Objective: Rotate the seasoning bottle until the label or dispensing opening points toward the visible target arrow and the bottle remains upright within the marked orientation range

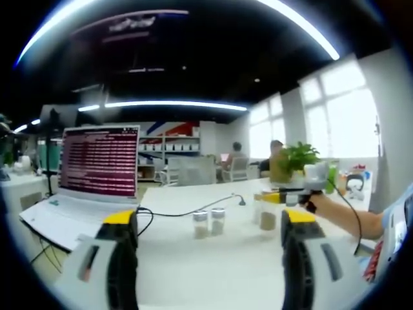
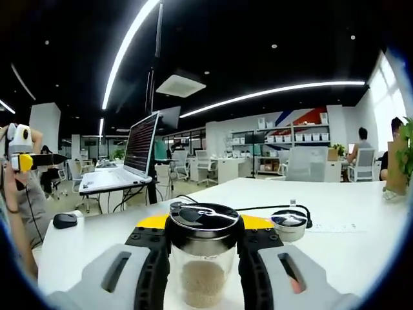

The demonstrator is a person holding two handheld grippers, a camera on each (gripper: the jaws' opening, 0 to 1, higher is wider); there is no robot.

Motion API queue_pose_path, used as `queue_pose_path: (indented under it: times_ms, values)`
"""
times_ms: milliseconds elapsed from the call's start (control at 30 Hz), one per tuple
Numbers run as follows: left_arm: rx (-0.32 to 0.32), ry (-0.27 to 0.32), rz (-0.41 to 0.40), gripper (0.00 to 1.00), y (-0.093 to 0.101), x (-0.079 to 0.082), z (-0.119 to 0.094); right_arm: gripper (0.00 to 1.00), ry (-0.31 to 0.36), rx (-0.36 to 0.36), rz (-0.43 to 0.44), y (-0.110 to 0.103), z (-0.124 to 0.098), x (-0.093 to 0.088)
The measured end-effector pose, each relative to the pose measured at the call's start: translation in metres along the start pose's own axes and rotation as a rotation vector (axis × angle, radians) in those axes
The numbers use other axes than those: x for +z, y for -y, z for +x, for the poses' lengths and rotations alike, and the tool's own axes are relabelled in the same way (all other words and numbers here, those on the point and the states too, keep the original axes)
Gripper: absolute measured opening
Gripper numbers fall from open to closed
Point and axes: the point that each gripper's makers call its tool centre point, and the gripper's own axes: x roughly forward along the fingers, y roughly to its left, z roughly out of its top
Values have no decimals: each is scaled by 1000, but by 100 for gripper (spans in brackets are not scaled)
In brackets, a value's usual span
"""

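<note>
While the right gripper view sits tight on one seasoning bottle (image 2: 202,258), the left gripper view takes in the wider white table (image 1: 213,265) from farther back. Right gripper (image 2: 202,268): jaws closed against both sides of the bottle, which stands upright between them at the near edge of the table. Bottle body is clear and round, with pale tan granules in the lower half; its cap (image 2: 204,218) is a glossy black disc with a shiny metal band. Just right of it and a little farther off, a second jar (image 2: 288,225) with a similar shiny lid. A black mouse (image 2: 64,220) lies to the far left on the table, and a black cable (image 2: 258,208) runs behind the bottle. Left gripper (image 1: 210,242): jaws spread wide, nothing between them; grey bodies with yellow-and-black tips. Beyond them stand two small clear jars (image 1: 208,223), side by side, and a third jar (image 1: 268,216) to the right, where the other gripper (image 1: 303,190) comes in on a person's forearm (image 1: 345,216). An open white laptop (image 1: 90,177), screen full of text lines, sits far left. Potted green plant (image 1: 298,158) at the far right.
</note>
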Motion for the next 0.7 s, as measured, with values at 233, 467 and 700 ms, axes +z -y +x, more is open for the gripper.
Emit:
queue_pose_path:
  times_ms: [233, 467, 700]
  values:
    - [16, 5, -8, 97, -2, 0, -3, 39, -2, 13, 13, -8, -14, 2]
    - [11, 2, -6, 97, 0, -1, -1, 39, -6, 25, 4, -15, -21, 0]
    - [10, -2, -2, 98, 0, -2, 1, 39, 3, 34, 11, -19, -28, -4]
